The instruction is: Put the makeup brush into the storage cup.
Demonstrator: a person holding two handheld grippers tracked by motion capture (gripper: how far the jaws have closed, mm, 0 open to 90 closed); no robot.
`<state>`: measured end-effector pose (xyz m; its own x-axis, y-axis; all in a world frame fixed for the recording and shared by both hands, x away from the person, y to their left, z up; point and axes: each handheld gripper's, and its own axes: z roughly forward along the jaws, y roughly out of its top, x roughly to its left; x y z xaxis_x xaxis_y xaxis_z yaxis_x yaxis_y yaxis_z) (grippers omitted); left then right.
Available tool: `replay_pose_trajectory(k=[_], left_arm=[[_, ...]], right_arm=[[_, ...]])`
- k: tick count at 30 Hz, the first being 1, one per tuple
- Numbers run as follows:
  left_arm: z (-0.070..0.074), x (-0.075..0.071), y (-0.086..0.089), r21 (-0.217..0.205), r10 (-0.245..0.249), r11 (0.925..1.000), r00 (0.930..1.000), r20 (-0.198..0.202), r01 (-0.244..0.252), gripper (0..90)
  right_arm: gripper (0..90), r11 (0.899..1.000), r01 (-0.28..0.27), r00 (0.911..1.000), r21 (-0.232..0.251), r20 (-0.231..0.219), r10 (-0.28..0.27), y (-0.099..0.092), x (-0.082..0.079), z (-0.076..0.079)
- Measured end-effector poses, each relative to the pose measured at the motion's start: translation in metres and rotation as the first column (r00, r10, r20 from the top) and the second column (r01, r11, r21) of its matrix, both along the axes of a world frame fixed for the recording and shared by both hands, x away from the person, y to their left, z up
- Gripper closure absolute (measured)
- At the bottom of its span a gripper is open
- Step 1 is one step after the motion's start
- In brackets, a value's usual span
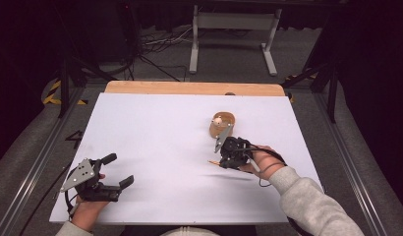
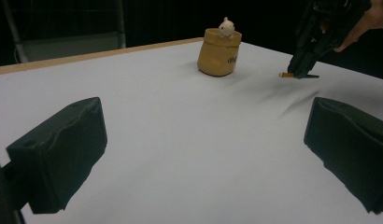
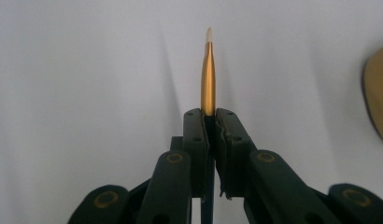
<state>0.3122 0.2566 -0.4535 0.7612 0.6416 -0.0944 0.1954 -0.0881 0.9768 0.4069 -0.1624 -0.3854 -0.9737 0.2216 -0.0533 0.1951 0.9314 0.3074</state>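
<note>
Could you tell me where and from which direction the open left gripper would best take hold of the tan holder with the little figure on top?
Probably around the tan holder's plain body, below the rim, coming in level from the near side with the jaws astride its width. It stands upright on the white table, and the little white figure perched at its top is better left untouched. The left gripper is already wide open.

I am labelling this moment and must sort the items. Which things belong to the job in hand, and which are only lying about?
Seem part of the job:
- right gripper, shut on the gold pen
- tan pot with a small white figure

Only about:
- left gripper, open, holding nothing
- white table
- cables and metal frame on the floor beyond
</note>
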Motion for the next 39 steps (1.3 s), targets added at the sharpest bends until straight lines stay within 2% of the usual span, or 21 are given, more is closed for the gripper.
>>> replay_pose_trajectory(k=[2,3,8,9,10,12,13,14,18,19,20,22,23,24,25,26,27,31,35,37,39], left_arm=[[0.0,0.0,0.0,-0.001,0.0,1.0,1.0,-0.004,0.0,0.3],[0.0,0.0,0.0,0.0,-0.001,1.0,1.0,-0.003,0.001,0.3],[0.0,0.0,0.0,0.001,-0.001,1.0,1.0,-0.005,0.001,0.3],[0.0,0.0,0.0,0.001,0.0,1.0,1.0,-0.005,0.0,0.2],[0.0,0.0,0.0,0.002,0.0,1.0,1.0,-0.004,0.0,0.2],[0.0,0.0,0.0,-0.001,0.003,1.0,1.0,-0.001,-0.003,0.2],[0.0,0.0,0.0,0.0,0.004,1.0,1.0,-0.001,-0.004,0.3],[0.0,0.0,0.0,0.0,0.003,1.0,1.0,-0.001,-0.003,0.3],[0.0,0.0,0.0,0.002,0.001,1.0,1.0,-0.005,-0.001,0.2],[0.0,0.0,0.0,0.002,0.001,1.0,1.0,-0.005,-0.001,0.2],[0.0,0.0,0.0,0.003,0.001,1.0,1.0,-0.006,-0.001,0.2],[0.0,0.0,0.0,0.001,0.002,1.0,1.0,-0.005,-0.002,0.3],[0.0,0.0,0.0,0.001,0.002,1.0,1.0,-0.005,-0.002,0.3],[0.0,0.0,0.0,0.002,0.002,1.0,1.0,-0.005,-0.002,0.3],[0.0,0.0,0.0,0.001,0.001,1.0,1.0,-0.006,-0.001,0.3],[0.0,0.0,0.0,0.005,-0.001,1.0,1.0,-0.008,0.001,0.3],[0.0,0.001,0.0,0.009,-0.001,1.0,1.0,-0.006,0.001,0.3],[0.0,0.001,0.0,0.009,0.001,1.0,1.0,-0.008,-0.001,0.3],[0.0,0.001,0.0,0.006,0.004,1.0,0.9999,-0.01,-0.004,0.3],[0.0,0.001,0.0,0.006,0.005,1.0,1.0,-0.008,-0.004,0.3],[0.0,0.001,0.0,0.008,0.006,1.0,0.9999,-0.009,-0.005,0.3]], right_arm=[[83.7,0.999,0.008,0.9999,0.042,0.011,-0.009,-0.003,0.0,0.006],[83.7,0.999,0.008,0.9999,0.042,0.011,-0.009,-0.003,0.0,0.006],[83.6,0.994,0.015,0.9994,0.108,0.031,-0.018,-0.007,-0.001,0.014],[83.7,0.99,0.019,0.9987,0.138,0.045,-0.026,-0.009,-0.001,0.017],[83.7,0.99,0.019,0.9987,0.138,0.045,-0.026,-0.009,-0.001,0.017],[83.6,0.983,0.032,0.9979,0.181,0.049,-0.041,-0.012,-0.003,0.019],[83.6,0.974,0.038,0.9971,0.223,0.056,-0.052,-0.015,-0.003,0.022],[83.6,0.974,0.038,0.9971,0.223,0.056,-0.052,-0.015,-0.003,0.022],[83.6,0.949,0.064,0.9933,0.31,0.073,-0.09,-0.024,-0.005,0.028],[83.6,0.949,0.064,0.9933,0.31,0.073,-0.09,-0.024,-0.005,0.028],[83.6,0.941,0.064,0.9923,0.332,0.079,-0.095,-0.026,-0.005,0.029],[83.6,0.919,0.074,0.9885,0.387,0.093,-0.119,-0.032,-0.007,0.032],[83.6,0.919,0.074,0.9885,0.387,0.093,-0.119,-0.032,-0.007,0.032],[83.6,0.913,0.073,0.9872,0.402,0.101,-0.124,-0.033,-0.008,0.033],[83.6,0.897,0.074,0.9837,0.436,0.116,-0.137,-0.036,-0.009,0.034],[83.6,0.887,0.075,0.9814,0.456,0.124,-0.146,-0.038,-0.01,0.034],[83.6,0.887,0.075,0.9814,0.456,0.124,-0.146,-0.038,-0.01,0.034],[83.6,0.847,0.089,0.9718,0.524,0.141,-0.189,-0.044,-0.012,0.037],[83.6,0.803,0.098,0.9623,0.588,0.149,-0.227,-0.05,-0.012,0.04],[83.6,0.777,0.102,0.9561,0.621,0.154,-0.249,-0.052,-0.013,0.042],[83.7,0.759,0.107,0.9478,0.642,0.165,-0.273,-0.054,-0.015,0.041]])
